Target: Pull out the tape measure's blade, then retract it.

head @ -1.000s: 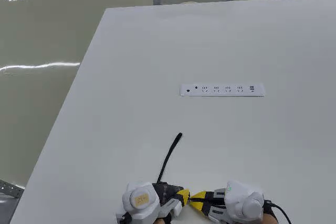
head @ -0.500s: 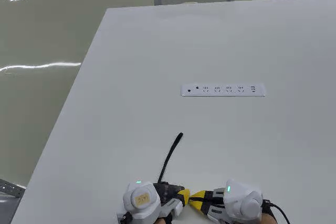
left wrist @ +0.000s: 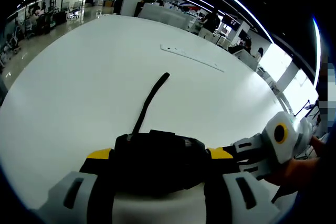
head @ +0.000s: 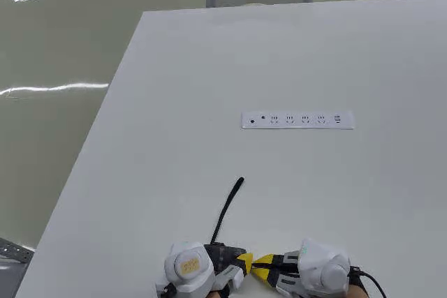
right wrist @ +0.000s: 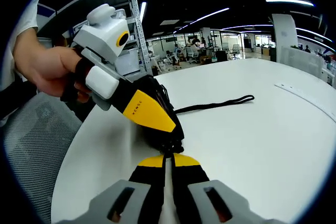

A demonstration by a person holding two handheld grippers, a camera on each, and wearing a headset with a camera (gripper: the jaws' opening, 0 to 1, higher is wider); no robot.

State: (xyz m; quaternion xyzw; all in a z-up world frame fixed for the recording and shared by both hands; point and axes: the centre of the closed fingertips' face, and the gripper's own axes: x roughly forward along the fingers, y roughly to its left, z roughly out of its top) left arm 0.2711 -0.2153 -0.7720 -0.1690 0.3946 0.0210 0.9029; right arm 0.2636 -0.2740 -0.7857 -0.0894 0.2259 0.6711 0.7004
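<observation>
1. My left tongs clamp the tape measure across its case, just above the worktop's near edge, with its strap trailing ahead;
2. My right tongs are pinched together at the case's mouth, on the blade tip as far as I can judge;
3. I should pull straight and level, left steady, so the tip doesn't slip.

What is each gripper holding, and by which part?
Left gripper clamps the tape measure by its case sides; right gripper is shut at its blade mouth, apparently pinching the tip.
</observation>
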